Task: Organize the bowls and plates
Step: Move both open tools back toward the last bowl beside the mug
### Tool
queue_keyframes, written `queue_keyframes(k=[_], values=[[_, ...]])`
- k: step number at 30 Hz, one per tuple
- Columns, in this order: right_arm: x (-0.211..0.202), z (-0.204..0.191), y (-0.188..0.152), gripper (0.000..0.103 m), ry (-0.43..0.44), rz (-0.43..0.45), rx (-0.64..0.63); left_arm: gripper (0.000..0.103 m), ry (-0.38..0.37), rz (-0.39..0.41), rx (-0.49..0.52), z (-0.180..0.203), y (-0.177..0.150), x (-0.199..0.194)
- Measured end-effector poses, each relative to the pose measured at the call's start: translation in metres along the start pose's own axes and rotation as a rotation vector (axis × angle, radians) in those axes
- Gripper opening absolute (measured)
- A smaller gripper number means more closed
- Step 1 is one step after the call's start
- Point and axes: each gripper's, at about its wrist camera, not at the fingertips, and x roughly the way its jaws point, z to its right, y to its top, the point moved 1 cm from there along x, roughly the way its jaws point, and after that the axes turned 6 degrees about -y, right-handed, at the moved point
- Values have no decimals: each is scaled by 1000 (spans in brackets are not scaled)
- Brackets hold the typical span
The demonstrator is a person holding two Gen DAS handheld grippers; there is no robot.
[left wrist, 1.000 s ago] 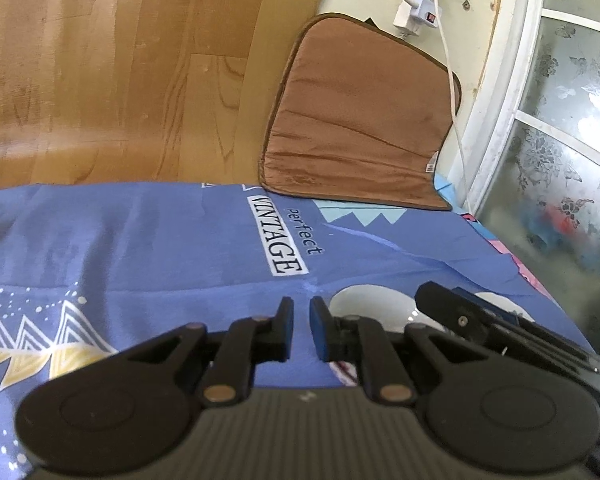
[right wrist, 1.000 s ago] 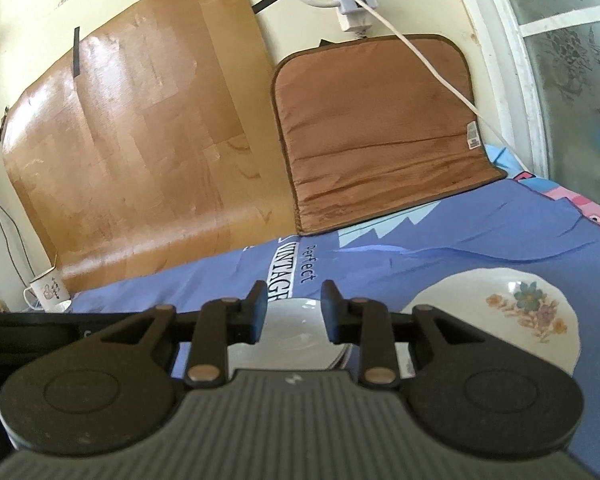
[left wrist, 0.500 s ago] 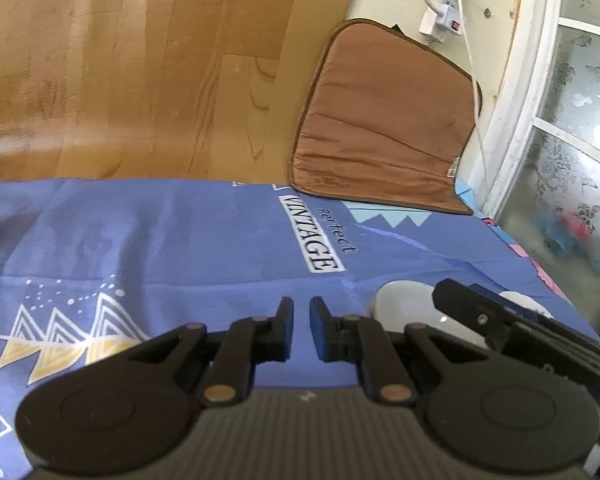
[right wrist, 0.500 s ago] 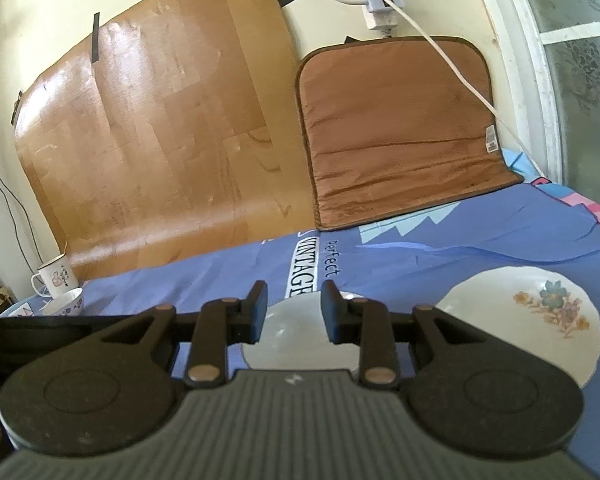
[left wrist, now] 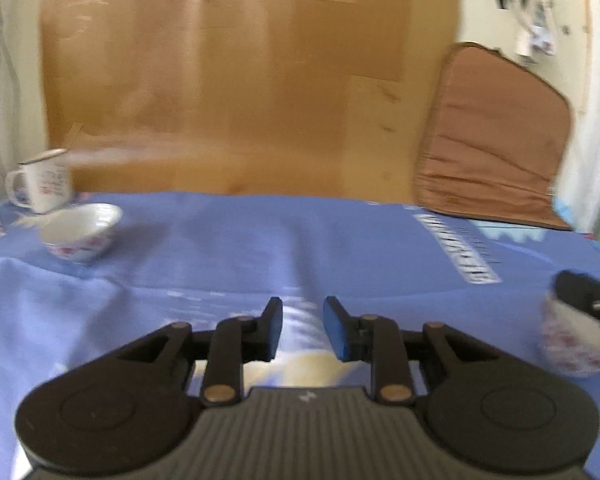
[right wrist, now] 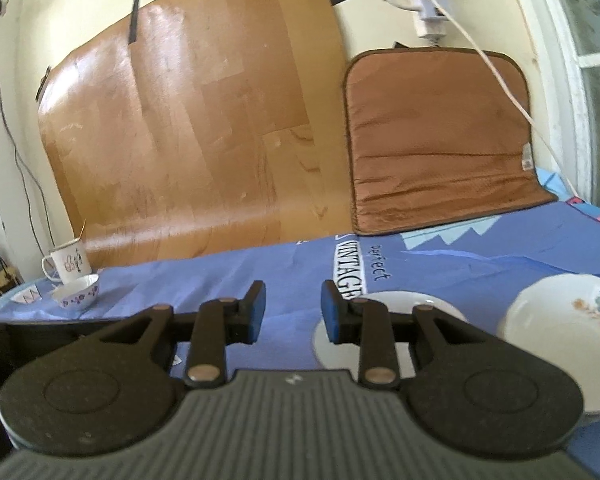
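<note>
Two grippers are at work over the blue cloth [right wrist: 240,276], and both are empty-handed. The left gripper [left wrist: 302,328] has swung away from the white plates toward the left end of the cloth, where a small patterned bowl [left wrist: 80,231] now shows just beside an enamel mug [left wrist: 42,184]; its jaws, nearly shut a moment ago, have just been opening, with only cloth between them. The right gripper [right wrist: 292,312] has its jaws parted as before and grips nothing; the plain white plate [right wrist: 396,308] lies low behind its right finger, the flowered plate [right wrist: 572,332] further right. My guess is the left hand is going for that stray bowl to bring it across to the plates.
</note>
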Motion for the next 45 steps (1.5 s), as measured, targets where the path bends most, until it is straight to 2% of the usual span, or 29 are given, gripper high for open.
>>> queue_keyframes(k=[4,9,13,16,19,21,26,35,45], values=[[8,-19,2,33,22,13,-33,24,69,36,-11,-36,6,-1],[28,-52,7,33,81,40,-94,30,166,135,-13,-75,16,-6],[45,-78,8,33,130,66,-143,30,211,165,-70,-103,14,-7],[57,-91,5,33,148,62,-156,30,207,144,-141,-118,10,1],[64,-98,-5,33,155,44,-169,33,193,158,-175,-126,10,-1],[69,-99,-7,34,157,7,-181,34,186,155,-179,-126,10,0],[69,-87,-4,40,162,-5,-104,35,174,143,-175,-125,7,-1],[80,-73,-6,42,175,-92,13,37,172,142,-195,-129,7,-1],[81,-72,-7,49,185,-103,43,41,214,165,-213,-132,7,-5]])
